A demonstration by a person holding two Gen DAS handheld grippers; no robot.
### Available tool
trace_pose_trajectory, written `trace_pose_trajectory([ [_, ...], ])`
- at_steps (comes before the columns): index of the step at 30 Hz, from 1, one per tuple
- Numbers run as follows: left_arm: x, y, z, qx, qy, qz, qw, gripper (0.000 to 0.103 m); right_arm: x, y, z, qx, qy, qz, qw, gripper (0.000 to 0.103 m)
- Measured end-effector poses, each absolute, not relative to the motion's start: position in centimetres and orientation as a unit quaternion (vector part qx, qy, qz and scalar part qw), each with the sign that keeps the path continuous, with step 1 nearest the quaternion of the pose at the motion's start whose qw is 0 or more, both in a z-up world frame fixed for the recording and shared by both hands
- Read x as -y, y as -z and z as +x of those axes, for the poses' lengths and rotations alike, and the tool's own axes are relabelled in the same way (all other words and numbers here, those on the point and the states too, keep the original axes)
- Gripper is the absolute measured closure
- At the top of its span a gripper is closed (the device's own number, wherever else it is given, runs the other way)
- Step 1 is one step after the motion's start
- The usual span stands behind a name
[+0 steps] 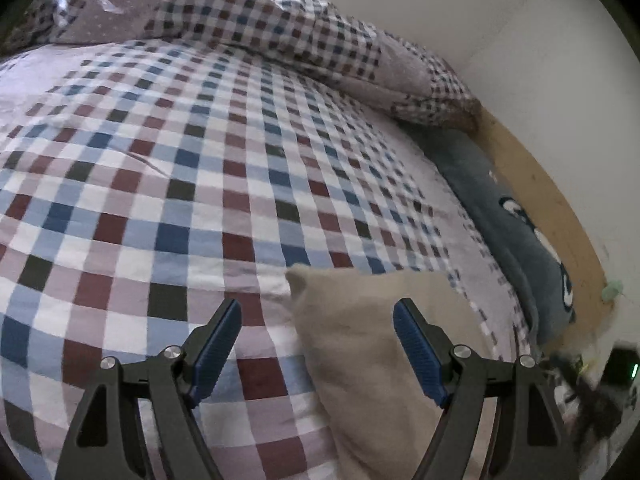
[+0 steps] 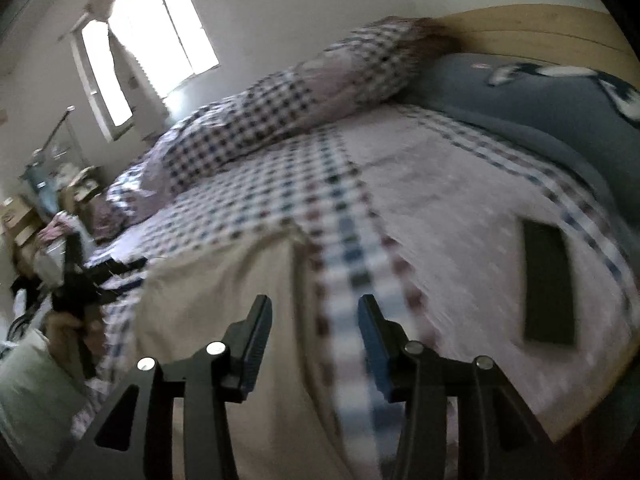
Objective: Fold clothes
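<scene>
- My left gripper (image 1: pixel 317 344) hovers, fingers spread and empty, over the beige garment (image 1: pixel 372 344) on the checked bed (image 1: pixel 180 184).
- My right gripper (image 2: pixel 315 340), fingers parted, grips nothing; better to pinch one edge squarely.

Matt beige cloth garment (image 1: pixel 372 344), checked cotton bedcover (image 1: pixel 200 184)

Beige garment (image 1: pixel 372 352) flat on bed

Garment (image 1: pixel 372 344) on bedspread (image 1: pixel 180 184); duvet (image 1: pixel 248 20) behind; pillow (image 1: pixel 504 216) right.
</scene>
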State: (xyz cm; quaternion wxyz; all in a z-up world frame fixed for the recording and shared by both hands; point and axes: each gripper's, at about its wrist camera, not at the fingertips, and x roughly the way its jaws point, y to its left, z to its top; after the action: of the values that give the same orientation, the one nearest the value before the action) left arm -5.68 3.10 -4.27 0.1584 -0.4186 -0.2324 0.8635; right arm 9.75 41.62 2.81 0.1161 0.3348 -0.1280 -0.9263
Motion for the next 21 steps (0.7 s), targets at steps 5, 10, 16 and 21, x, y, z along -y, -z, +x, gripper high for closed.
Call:
trace_pose_trajectory([
  [5, -3.5, 5.1, -6.2, 0.242, -0.855, -0.425, 0.175, 0.024, -39.8, -2.6, 1.6, 0.114, 0.914, 0.356, 0.160, 0.055],
  [10, -3.6, 5.2, -7.2, 0.249, -0.851, -0.424, 0.184, 0.031, -37.8, 0.4, -6.6, 0.103, 0.883, 0.416, 0.192, 0.055],
  [16, -4.6, 4.8, -9.0, 0.225, -0.852, -0.440, 0.174, 0.059, -35.9, 4.3, -12.3, 0.042, 0.855, 0.480, 0.190, 0.056],
  [21, -5.0, 4.9, -9.9, 0.218, -0.853, -0.446, 0.160, 0.079, -35.8, 6.2, -14.4, 0.016, 0.848, 0.499, 0.178, 0.056],
])
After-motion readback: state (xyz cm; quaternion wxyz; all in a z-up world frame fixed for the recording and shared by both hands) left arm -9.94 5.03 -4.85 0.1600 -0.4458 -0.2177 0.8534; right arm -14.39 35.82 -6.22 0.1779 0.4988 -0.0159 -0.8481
